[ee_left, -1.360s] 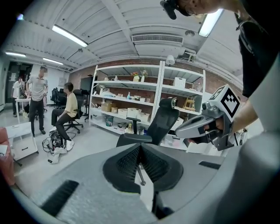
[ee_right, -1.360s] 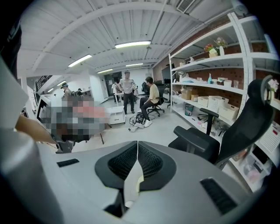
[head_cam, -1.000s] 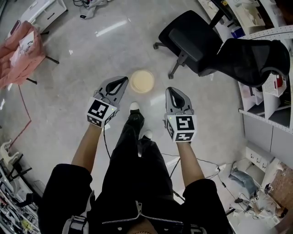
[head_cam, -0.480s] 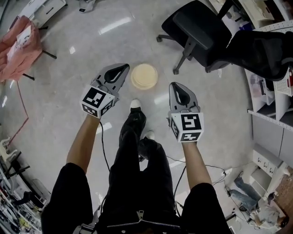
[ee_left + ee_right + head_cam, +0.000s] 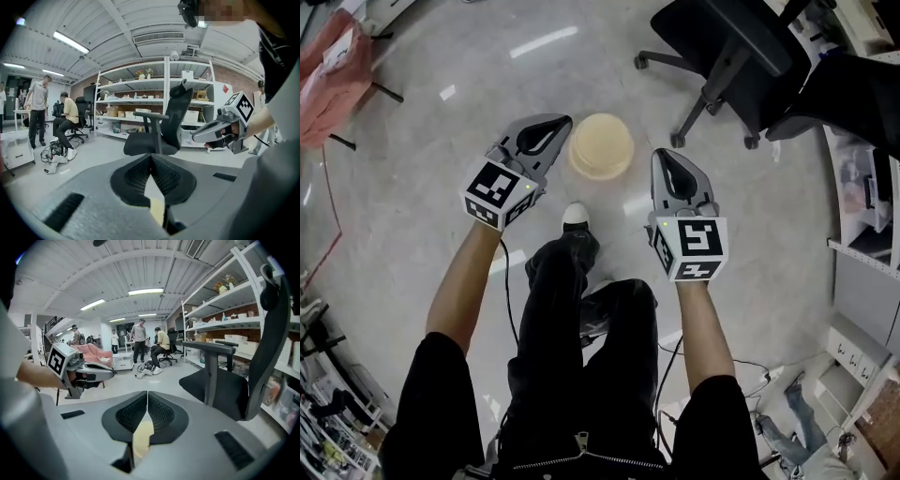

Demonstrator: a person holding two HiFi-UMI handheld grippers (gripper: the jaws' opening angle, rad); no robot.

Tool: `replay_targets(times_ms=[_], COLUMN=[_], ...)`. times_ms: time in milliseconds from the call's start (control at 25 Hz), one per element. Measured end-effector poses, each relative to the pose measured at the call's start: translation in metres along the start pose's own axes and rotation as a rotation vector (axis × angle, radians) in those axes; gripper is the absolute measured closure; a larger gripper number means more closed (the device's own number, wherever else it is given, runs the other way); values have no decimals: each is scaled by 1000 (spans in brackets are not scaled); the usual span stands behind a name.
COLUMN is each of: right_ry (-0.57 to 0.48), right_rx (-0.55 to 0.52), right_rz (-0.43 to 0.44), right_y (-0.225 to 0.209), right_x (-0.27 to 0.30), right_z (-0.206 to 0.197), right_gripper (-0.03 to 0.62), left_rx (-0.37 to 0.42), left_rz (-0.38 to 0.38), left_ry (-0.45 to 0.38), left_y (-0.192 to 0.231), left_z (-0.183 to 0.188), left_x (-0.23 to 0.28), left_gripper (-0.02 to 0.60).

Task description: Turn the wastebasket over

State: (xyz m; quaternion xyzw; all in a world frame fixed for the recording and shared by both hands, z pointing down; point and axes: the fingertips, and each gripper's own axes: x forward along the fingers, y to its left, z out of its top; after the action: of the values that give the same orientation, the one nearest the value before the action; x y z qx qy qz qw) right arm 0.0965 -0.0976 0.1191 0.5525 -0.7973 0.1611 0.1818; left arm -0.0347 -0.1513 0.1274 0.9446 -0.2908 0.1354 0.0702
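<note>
Change: left claw (image 5: 557,124) and right claw (image 5: 664,156) sat lower than a second before.
Left claw: clenched, empty.
Right claw: clenched, empty.
Wastebasket (image 5: 600,147): on floor (image 5: 441,187) between claw tips, beyond a shoe (image 5: 575,216).

Wastebasket (image 5: 142,436) (beige sliver) mostly behind right gripper (image 5: 147,393)

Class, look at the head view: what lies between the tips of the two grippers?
The wastebasket, on the floor between the left gripper and the right gripper. The head view shows this; both grippers are shut and empty.
</note>
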Motion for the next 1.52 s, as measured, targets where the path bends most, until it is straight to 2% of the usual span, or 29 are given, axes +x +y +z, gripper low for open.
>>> replay_targets(times_ms=[360,520,720,960,1120,1320,1520], right_ry=[-42,-75,-96,-108,-88,-54,-17], right_rx=[-49,-80,-116,-125,-137,-156,-173], right_rz=[2,6,19,39,33,23,28], right_y=[-21,-26,-31,-31,-36,-43,-50], right_x=[67,97,128,149,161,172,186], right_z=[-107,-143,-182,-221,-247,-271,-283], right_gripper=[582,582,582,582,582,580,570], left_rx=[25,50,41,73,24,12,-39], left_rz=[21,40,66,56,12,8,6], left_ry=[-29,-42,-51,-77,-70,-49,-33], left_y=[11,20,31,24,23,35,47], left_z=[-120,-165,-215,-254,-281,-307,-325], left_x=[52,66,79,83,89,93,100], left_gripper=[577,577,577,577,577,575,504])
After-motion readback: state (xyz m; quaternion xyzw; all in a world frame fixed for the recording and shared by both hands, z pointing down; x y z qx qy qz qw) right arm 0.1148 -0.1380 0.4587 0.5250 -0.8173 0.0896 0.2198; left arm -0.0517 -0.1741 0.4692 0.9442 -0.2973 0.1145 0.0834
